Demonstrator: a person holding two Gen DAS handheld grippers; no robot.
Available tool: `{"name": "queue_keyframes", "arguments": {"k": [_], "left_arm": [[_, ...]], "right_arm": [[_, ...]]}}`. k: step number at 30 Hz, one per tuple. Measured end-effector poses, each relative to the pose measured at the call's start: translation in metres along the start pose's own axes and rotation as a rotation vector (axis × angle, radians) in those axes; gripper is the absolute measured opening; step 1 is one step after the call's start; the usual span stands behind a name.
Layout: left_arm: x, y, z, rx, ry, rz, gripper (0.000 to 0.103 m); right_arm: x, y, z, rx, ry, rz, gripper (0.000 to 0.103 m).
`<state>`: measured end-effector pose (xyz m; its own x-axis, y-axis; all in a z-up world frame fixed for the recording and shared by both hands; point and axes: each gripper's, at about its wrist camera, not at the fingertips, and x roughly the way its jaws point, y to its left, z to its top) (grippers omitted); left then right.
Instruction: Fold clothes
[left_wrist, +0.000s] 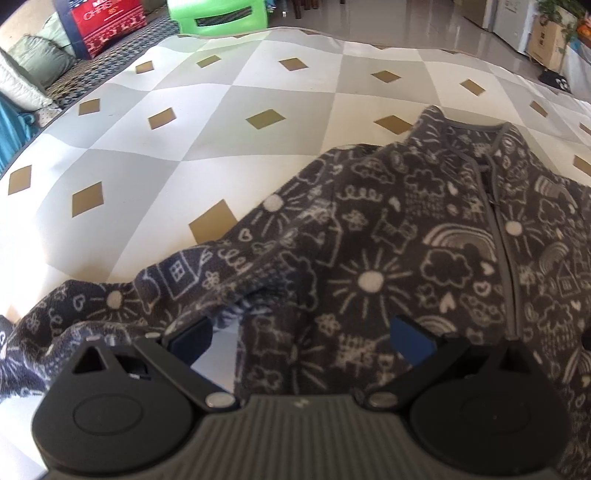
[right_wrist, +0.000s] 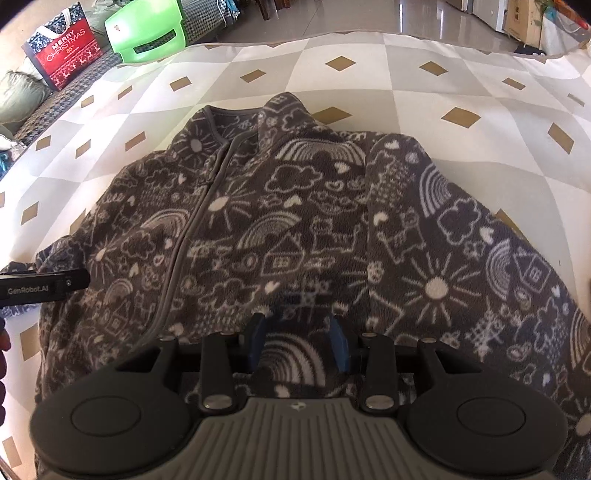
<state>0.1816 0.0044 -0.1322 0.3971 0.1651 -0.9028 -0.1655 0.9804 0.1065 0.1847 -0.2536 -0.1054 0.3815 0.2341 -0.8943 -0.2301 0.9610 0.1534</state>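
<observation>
Grey fleece is what fills both views: a dark grey fleece jacket (right_wrist: 288, 229) printed with white suns, rainbows and clouds is laid front-up on a white and grey diamond-patterned mat (right_wrist: 461, 74), its collar at the far end and its zip closed down the middle. The right sleeve is seen spread out to the right, the left sleeve trailed off to the near left, so the garment is judged to be flattened out and not yet folded.

The right claw (right_wrist: 300, 339) is held low over the near hem, pointed steeply down; its blue pads stand partly apart, with fleece seen between them but no pinch that can be made out. The placement at the hem suggests an edge is being lined up for a lift or a smoothing.

The left claw (left_wrist: 301, 341) is spread wide over the near left side of the jacket, where the left sleeve meets the body and a fold of cloth is bunched up; nothing is clamped. From the right wrist view, its black body is glimpsed at the left edge, beside the jacket.

A bright green plastic bin (right_wrist: 147, 31) and a red Christmas gift bag (right_wrist: 62, 51) are left at the far left, well apart from the work.
</observation>
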Motion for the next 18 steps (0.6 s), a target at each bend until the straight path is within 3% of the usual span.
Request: {"name": "queue_keyframes", "arguments": {"k": [5, 10, 18], "left_arm": [[0.009, -0.011, -0.02, 0.103, 0.049, 0.019, 0.103], [0.009, 0.003, -0.019, 0.052, 0.051, 0.055, 0.103], [-0.014, 0.016, -0.019, 0.051, 0.015, -0.009, 0.103]], "right_arm": [[0.003, -0.008, -0.008, 0.017, -0.012, -0.068, 0.036], [0.004, -0.007, -0.006, 0.039, -0.031, -0.151, 0.032], [-0.007, 0.009, -0.01, 0.001, -0.036, -0.176, 0.035]]}}
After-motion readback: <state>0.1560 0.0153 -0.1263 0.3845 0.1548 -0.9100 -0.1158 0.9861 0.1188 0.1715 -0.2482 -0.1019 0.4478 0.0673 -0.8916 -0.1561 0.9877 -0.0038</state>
